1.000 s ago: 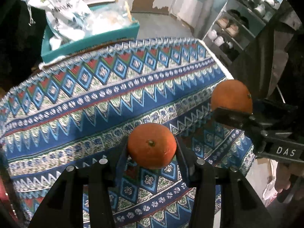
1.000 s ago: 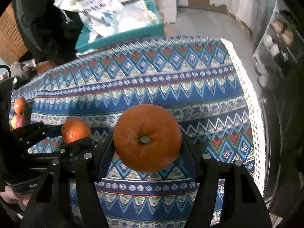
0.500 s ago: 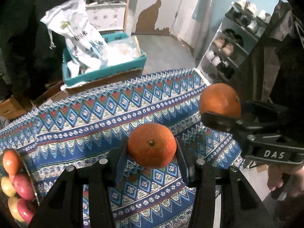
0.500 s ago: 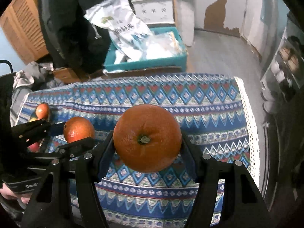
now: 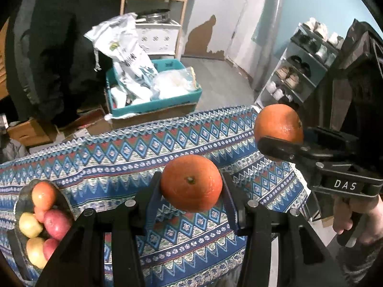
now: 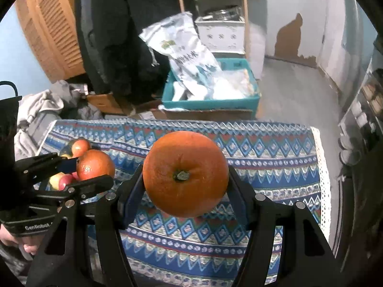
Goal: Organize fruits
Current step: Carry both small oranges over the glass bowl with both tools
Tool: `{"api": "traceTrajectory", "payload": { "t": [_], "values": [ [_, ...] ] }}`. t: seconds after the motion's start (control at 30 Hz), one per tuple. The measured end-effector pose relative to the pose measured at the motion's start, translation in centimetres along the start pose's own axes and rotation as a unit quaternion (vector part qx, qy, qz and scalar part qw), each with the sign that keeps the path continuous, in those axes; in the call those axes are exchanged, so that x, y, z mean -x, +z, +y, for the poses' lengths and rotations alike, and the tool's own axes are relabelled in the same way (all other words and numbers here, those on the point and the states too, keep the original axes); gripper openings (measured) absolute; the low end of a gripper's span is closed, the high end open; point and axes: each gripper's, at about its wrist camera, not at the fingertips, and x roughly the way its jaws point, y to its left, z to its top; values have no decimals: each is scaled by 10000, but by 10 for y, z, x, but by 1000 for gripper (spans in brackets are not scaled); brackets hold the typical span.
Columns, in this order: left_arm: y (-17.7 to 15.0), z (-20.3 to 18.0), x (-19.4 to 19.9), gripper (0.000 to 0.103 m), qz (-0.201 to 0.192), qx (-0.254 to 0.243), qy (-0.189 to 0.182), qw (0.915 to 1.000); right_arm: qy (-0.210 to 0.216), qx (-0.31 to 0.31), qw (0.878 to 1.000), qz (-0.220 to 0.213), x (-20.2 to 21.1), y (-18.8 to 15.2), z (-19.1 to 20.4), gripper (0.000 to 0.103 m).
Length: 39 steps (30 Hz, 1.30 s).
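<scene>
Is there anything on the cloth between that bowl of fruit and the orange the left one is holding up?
No. In the left wrist view, only bare patterned tablecloth lies between the fruit bowl and the orange.

A teal crate (image 6: 210,101) sits on the floor just behind the patterned tablecloth (image 6: 263,157), with a white printed bag (image 6: 184,55) leaning out of it. Behind the crate stands a wooden shelf unit (image 6: 213,4); to its right, a shoe rack (image 5: 299,69).

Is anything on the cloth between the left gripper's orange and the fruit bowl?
Nothing visible: only bare patterned tablecloth lies between the small orange and the fruit bowl, which already holds fruit.
</scene>
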Motion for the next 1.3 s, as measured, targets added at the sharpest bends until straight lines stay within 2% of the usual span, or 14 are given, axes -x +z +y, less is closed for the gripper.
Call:
{"api": "traceTrajectory", "payload": {
  "t": [0.27, 0.6, 0.8, 1.3],
  "values": [
    [0, 19, 43, 49, -257, 104, 54, 9996, 167, 286, 9993, -153, 15, 12, 36, 65],
    [-15, 65, 84, 49, -465, 353, 281, 9979, 466, 625, 9968, -180, 14, 23, 83, 65],
    [-33, 101, 98, 49, -533, 579, 566, 9953, 672, 866, 9939, -146, 5, 30, 114, 65],
    [-77, 187, 112, 49, -401, 1340, 889, 9862, 1229, 1422, 9818, 269, -49, 33, 206, 65]
  ]
}}
